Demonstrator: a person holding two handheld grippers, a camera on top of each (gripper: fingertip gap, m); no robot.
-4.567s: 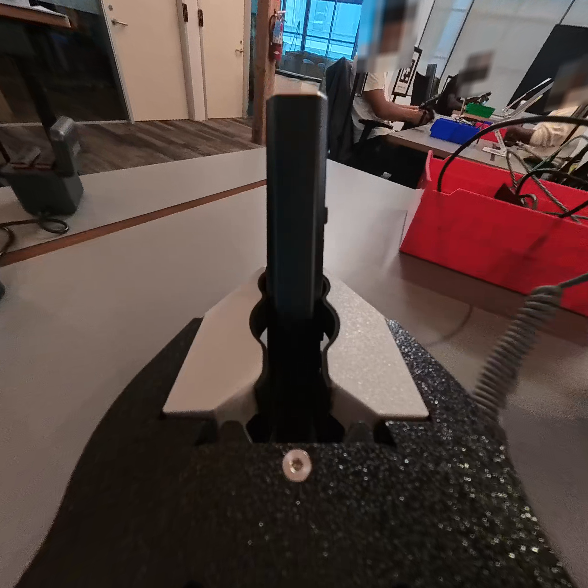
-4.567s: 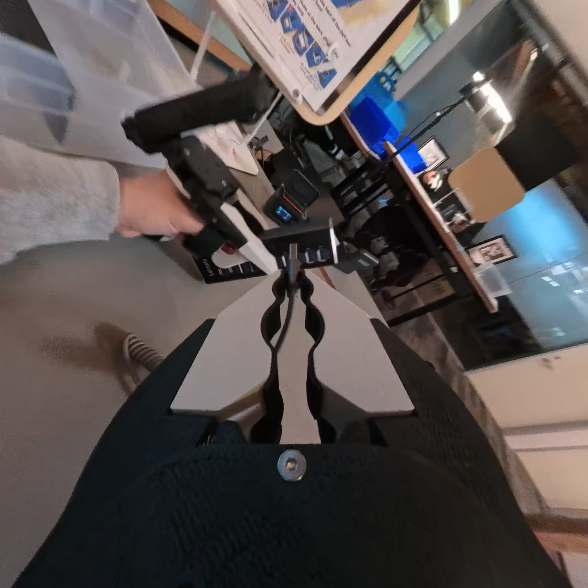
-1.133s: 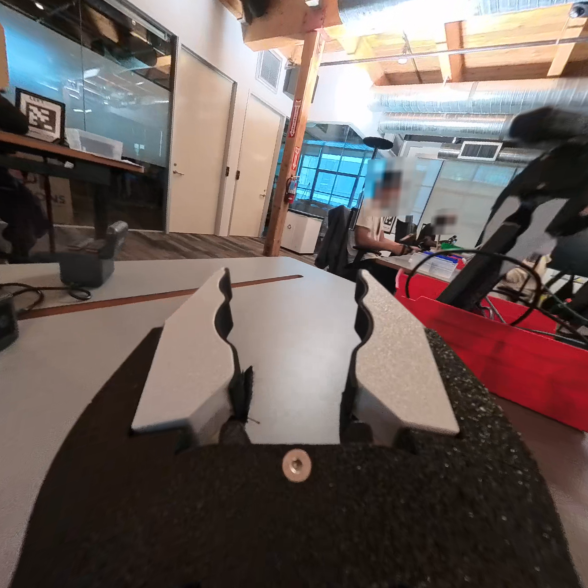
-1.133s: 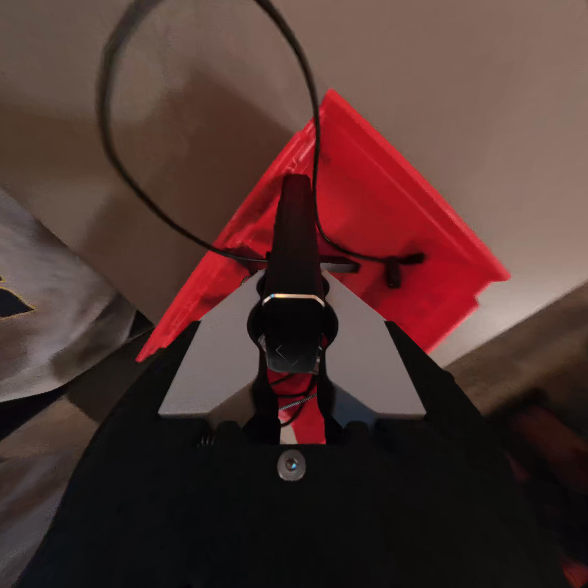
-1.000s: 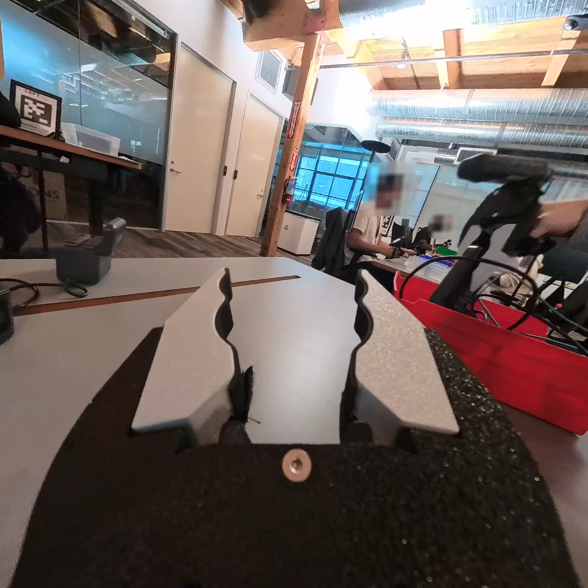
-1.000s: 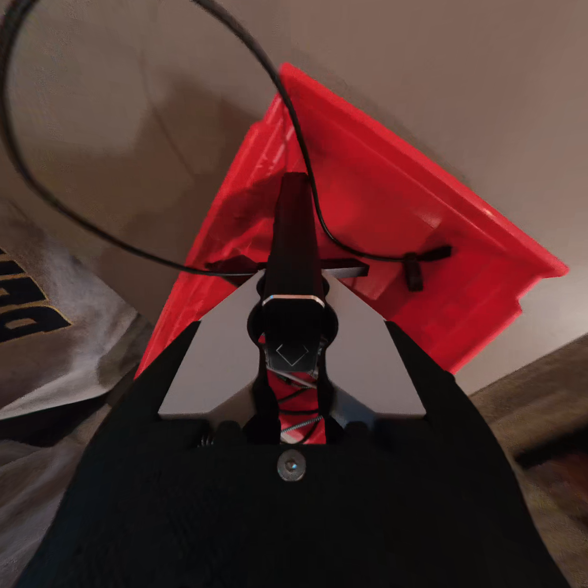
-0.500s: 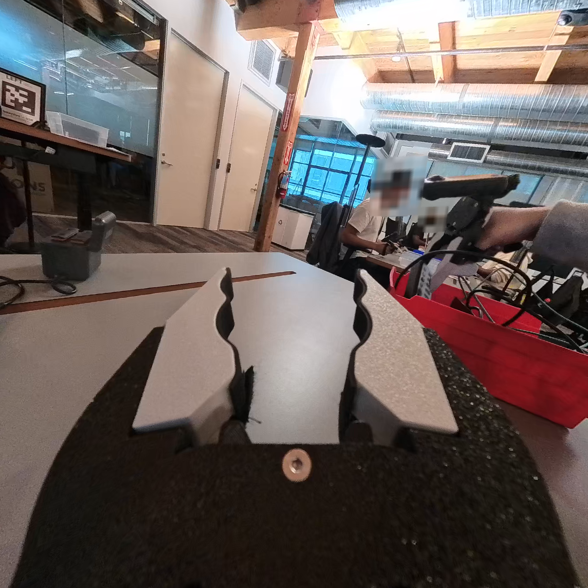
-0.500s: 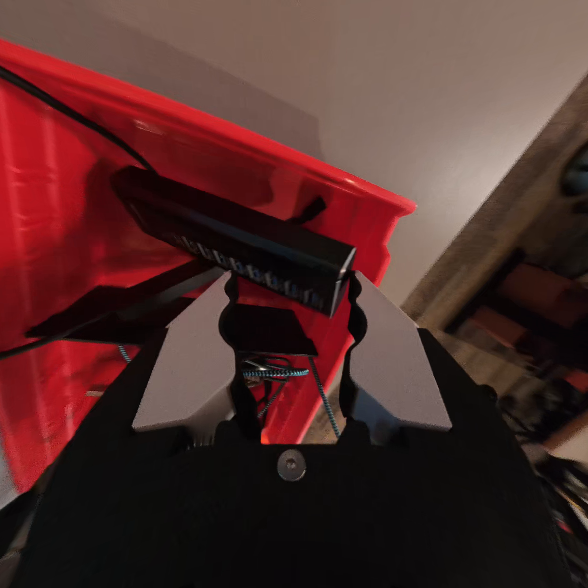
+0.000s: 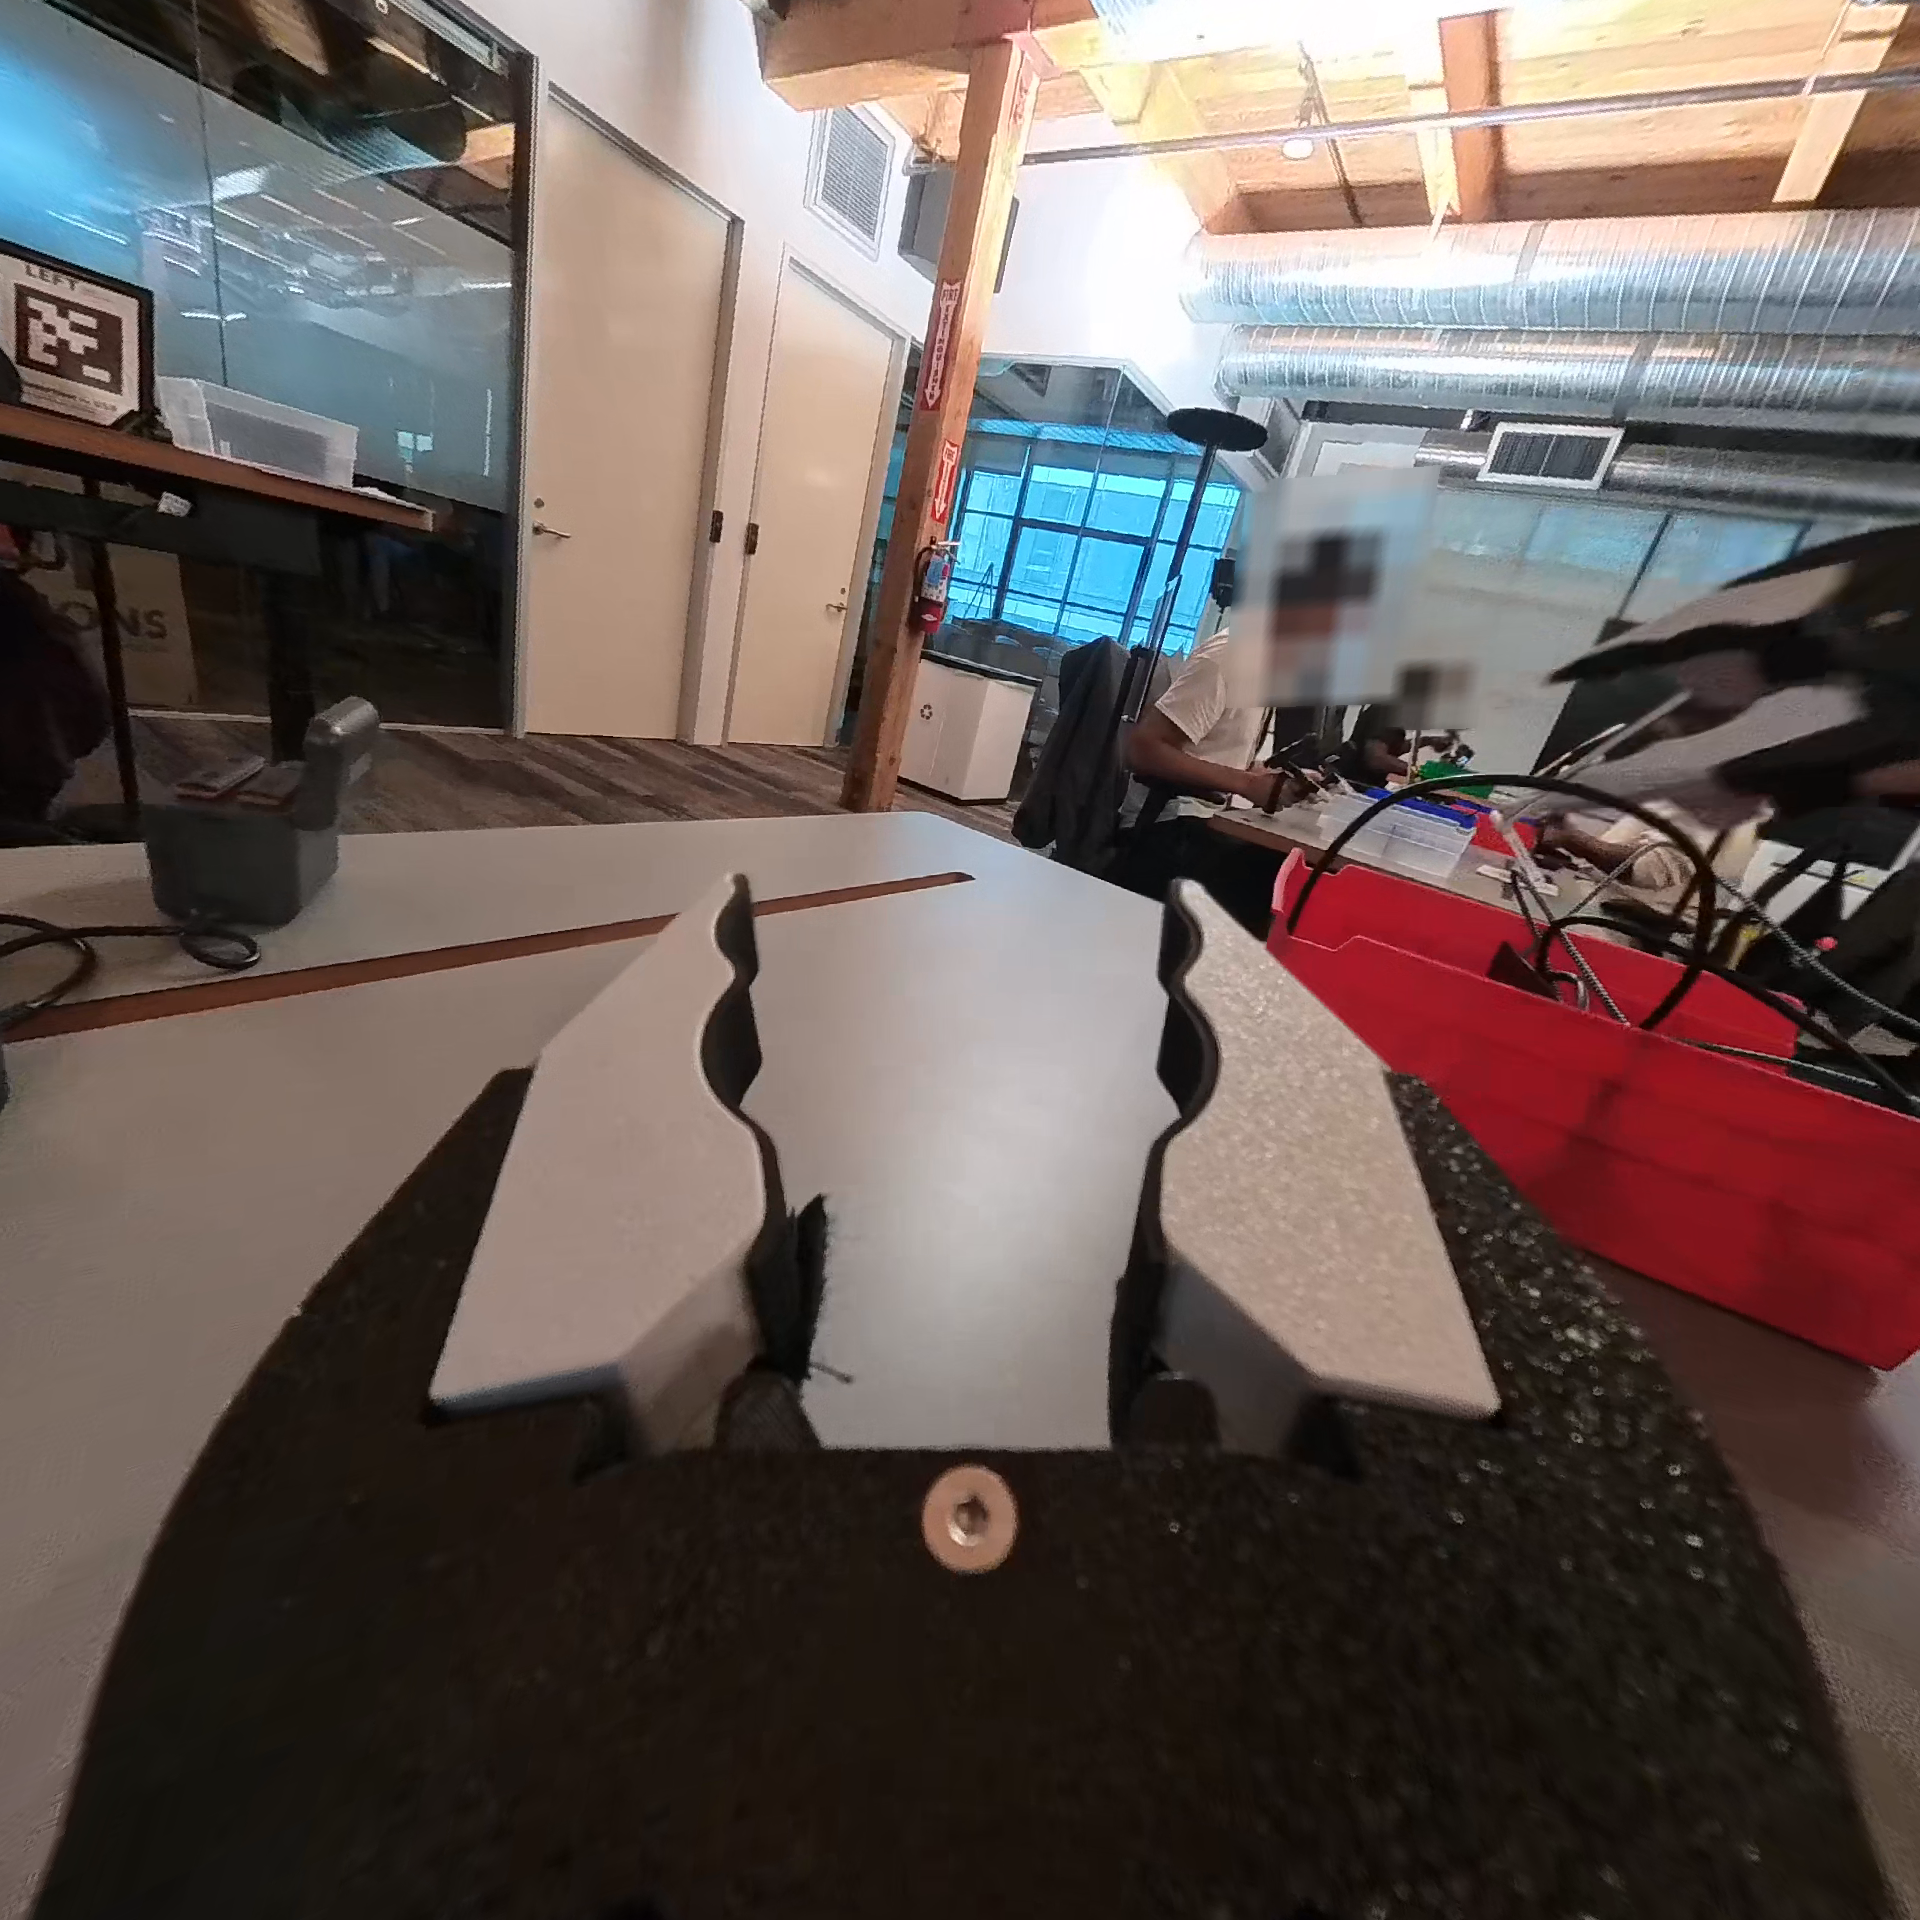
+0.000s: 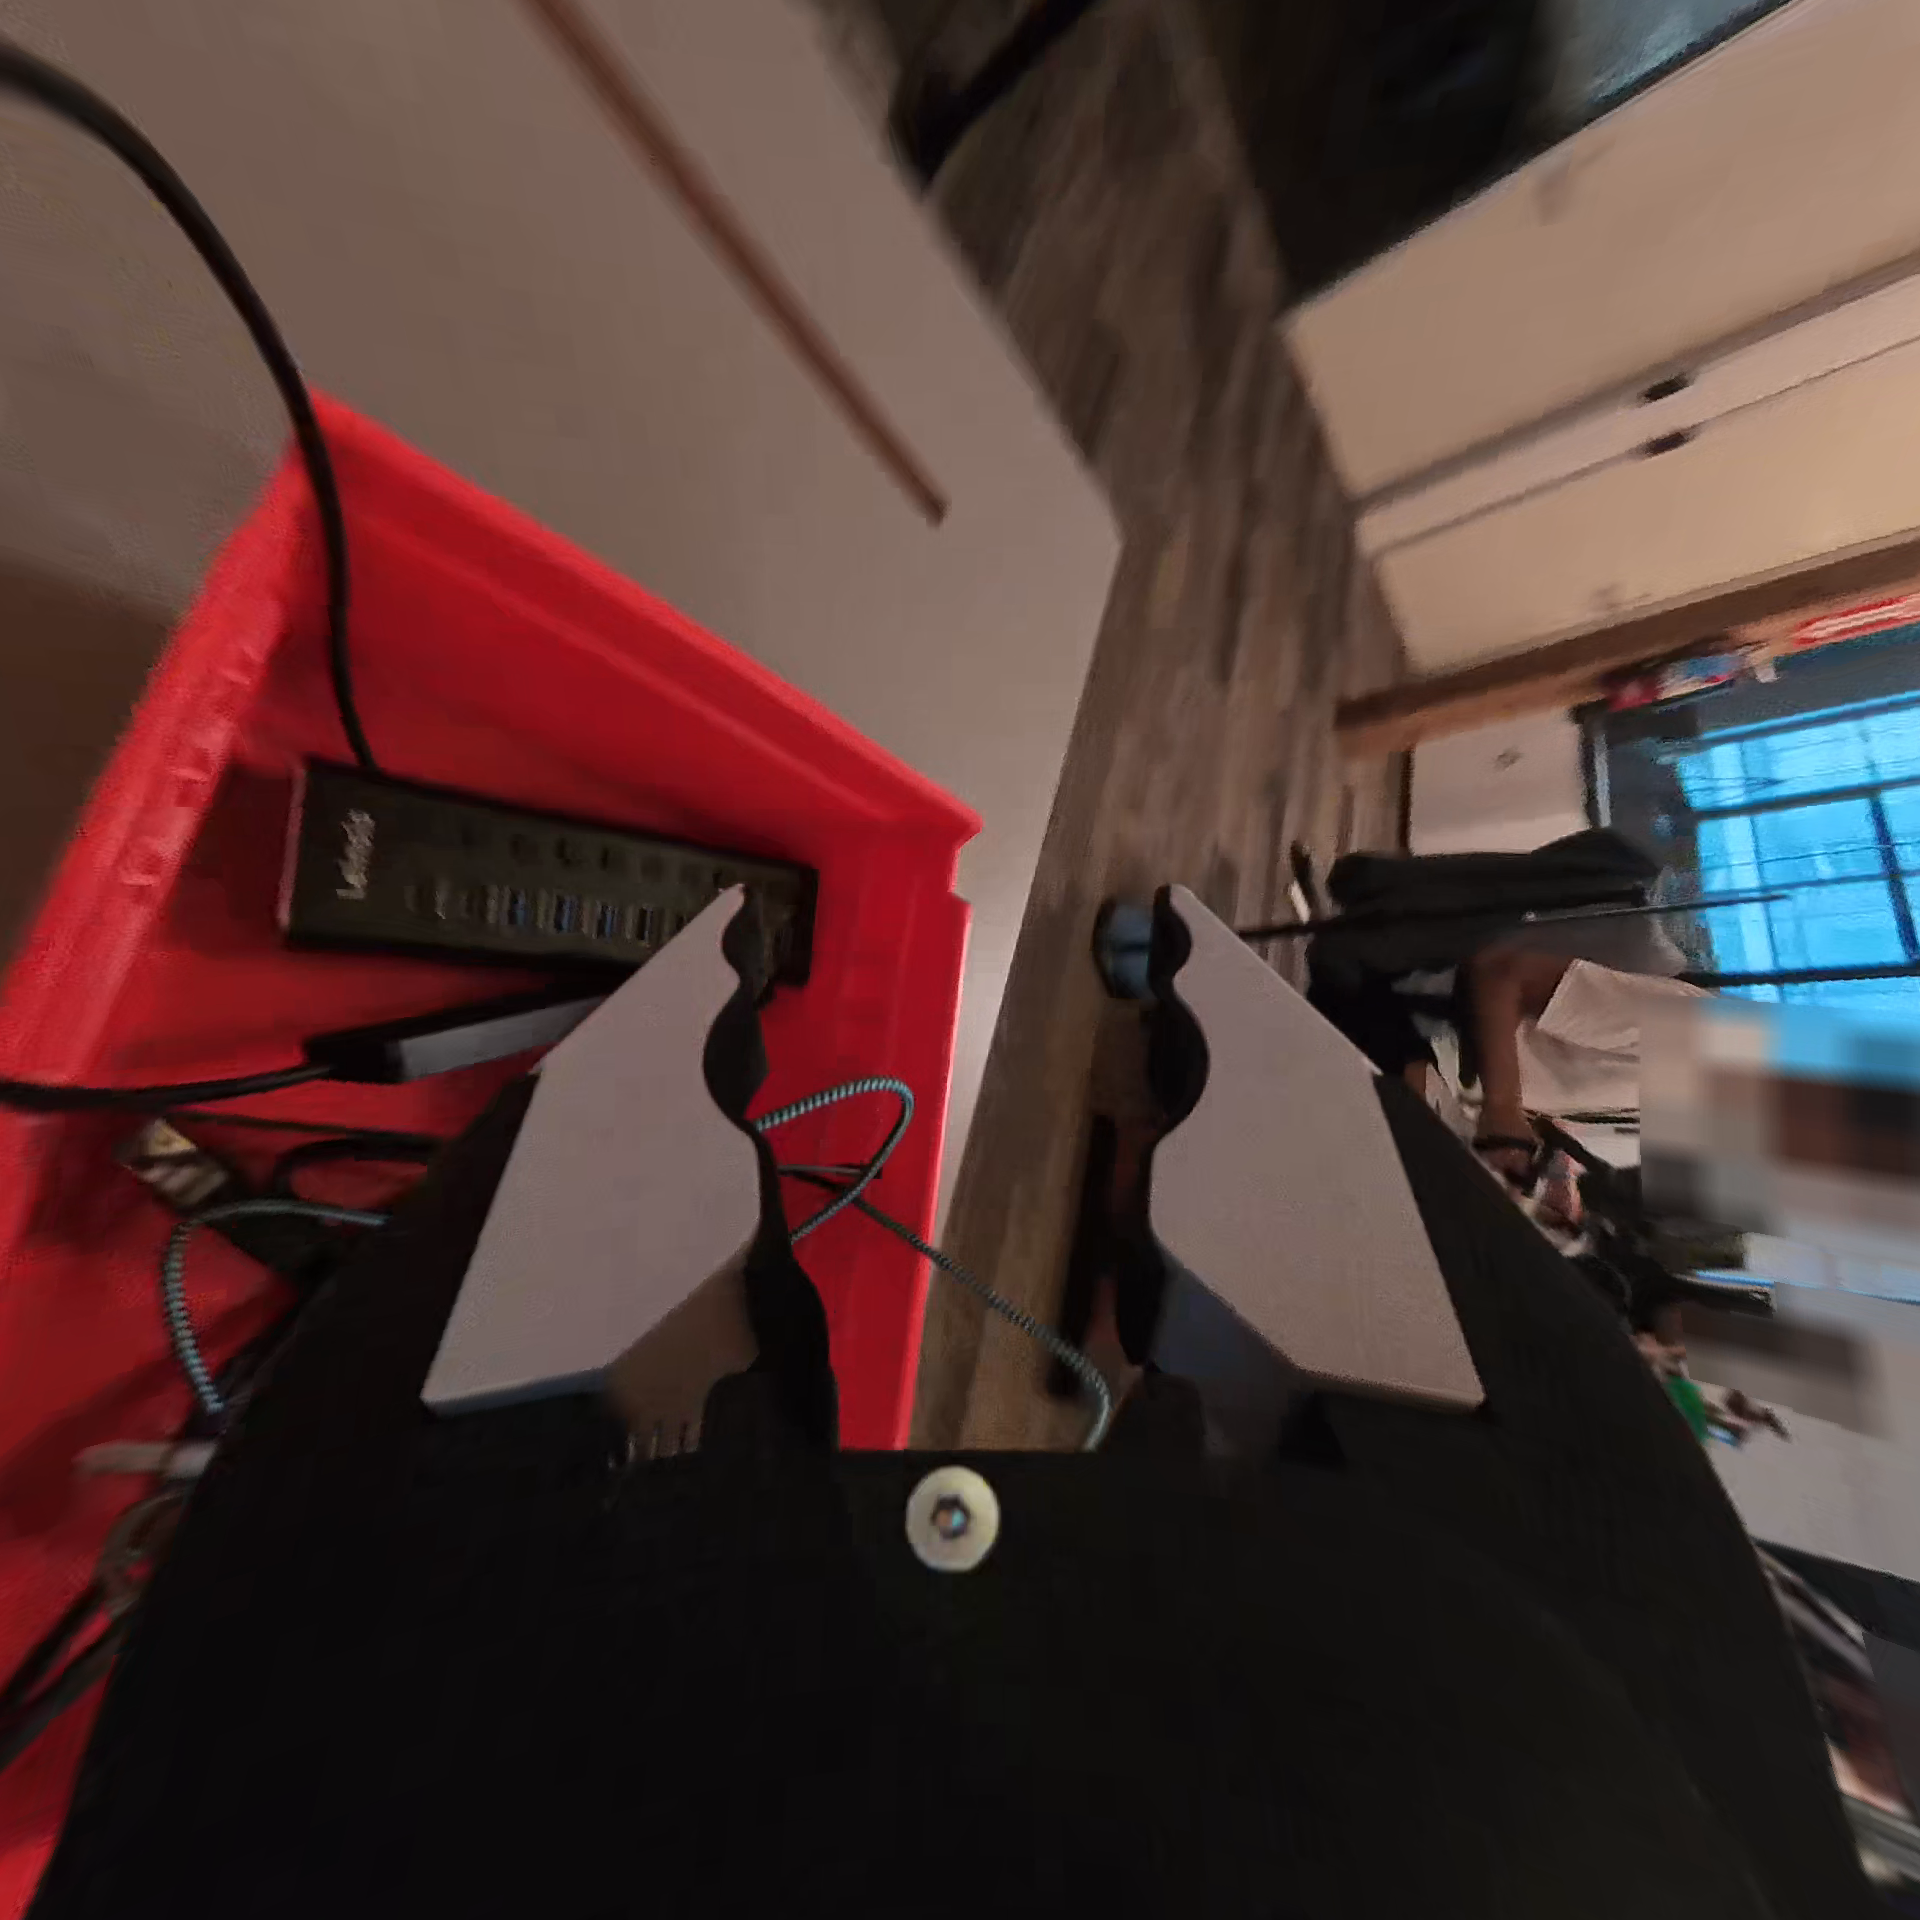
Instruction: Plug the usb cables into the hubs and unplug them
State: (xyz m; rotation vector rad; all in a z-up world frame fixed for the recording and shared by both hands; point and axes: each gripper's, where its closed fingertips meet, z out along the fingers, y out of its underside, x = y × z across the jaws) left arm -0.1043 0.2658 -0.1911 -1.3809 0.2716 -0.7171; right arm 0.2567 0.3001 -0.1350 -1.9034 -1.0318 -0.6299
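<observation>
Both jaws spread wide, nothing held: left hand-held gripper (image 9: 956, 914) over bare worktop (image 9: 208, 1164), right hand-held gripper (image 10: 945, 914) just right of the black hub (image 10: 499, 883), white-lettered, in the red bin (image 10: 582, 686).

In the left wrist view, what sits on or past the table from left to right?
Grey device with its cable → wooden post → seated person at the far desk → red bin holding cables → right tongs, blurred at the edge.
</observation>
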